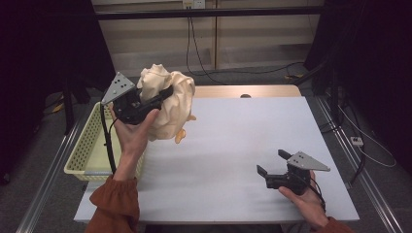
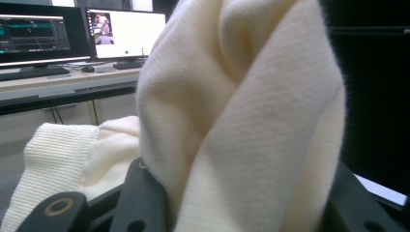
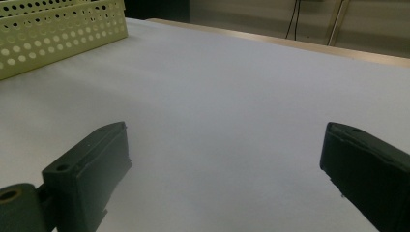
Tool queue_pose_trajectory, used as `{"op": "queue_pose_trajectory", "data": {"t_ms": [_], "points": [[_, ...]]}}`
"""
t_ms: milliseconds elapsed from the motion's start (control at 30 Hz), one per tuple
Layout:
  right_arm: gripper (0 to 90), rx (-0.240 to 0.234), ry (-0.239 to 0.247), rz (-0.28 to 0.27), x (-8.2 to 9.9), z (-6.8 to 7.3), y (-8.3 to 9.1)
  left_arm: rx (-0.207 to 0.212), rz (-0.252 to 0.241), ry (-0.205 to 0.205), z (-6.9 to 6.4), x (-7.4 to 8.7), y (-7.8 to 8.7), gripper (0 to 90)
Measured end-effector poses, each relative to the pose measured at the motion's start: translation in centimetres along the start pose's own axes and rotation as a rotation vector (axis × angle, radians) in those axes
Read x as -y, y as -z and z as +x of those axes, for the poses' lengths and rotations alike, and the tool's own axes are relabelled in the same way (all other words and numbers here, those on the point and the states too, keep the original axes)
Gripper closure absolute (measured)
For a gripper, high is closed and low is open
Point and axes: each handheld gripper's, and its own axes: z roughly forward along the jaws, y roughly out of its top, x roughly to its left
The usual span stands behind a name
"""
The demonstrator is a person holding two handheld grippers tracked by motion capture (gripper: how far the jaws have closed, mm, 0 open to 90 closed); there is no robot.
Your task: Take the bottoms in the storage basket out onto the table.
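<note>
A cream knitted garment (image 1: 172, 104) hangs bunched in the air over the table's back left corner, with small orange patches at its lower edge. My left gripper (image 1: 164, 95) is shut on it, held up by the person's left hand. In the left gripper view, folds of the knit (image 2: 241, 96) rise from between the two black jaws, and a ribbed cuff (image 2: 58, 154) droops to the left. My right gripper (image 1: 271, 161) rests low over the table's front right, open, with nothing between its jaws (image 3: 225, 133).
A pale yellow perforated basket (image 1: 85, 141) stands at the table's left edge, just below and left of the raised garment; its corner (image 3: 58, 34) shows in the right gripper view. The white tabletop (image 1: 233, 131) spreads between the two hands. Monitors (image 2: 72, 34) stand on a desk beyond.
</note>
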Motion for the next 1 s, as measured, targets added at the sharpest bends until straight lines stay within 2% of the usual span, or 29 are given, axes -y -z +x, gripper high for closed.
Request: {"op": "queue_pose_trajectory", "data": {"t_ms": [167, 267, 633, 1000], "points": [[3.6, 0.002, -0.001, 0.004, 0.0, 0.0, 0.1, -0.009, 0.018, 0.011, -0.5, 0.3, -0.6, 58.8], [3.6, -0.001, -0.001, 0.002, 0.0, 0.1, 0.1, 0.002, 0.018, 0.026, -0.8, 0.5, -1.0, 58.8], [3.6, -0.005, 0.004, -0.002, 0.0, 0.1, 0.1, 0.006, 0.044, 0.009, -2.0, 0.9, -1.8, 58.7], [3.6, -0.005, 0.001, -0.003, 0.0, 0.1, 0.1, 0.049, 0.070, -0.008, -3.8, 1.5, -3.0, 58.5]]}}
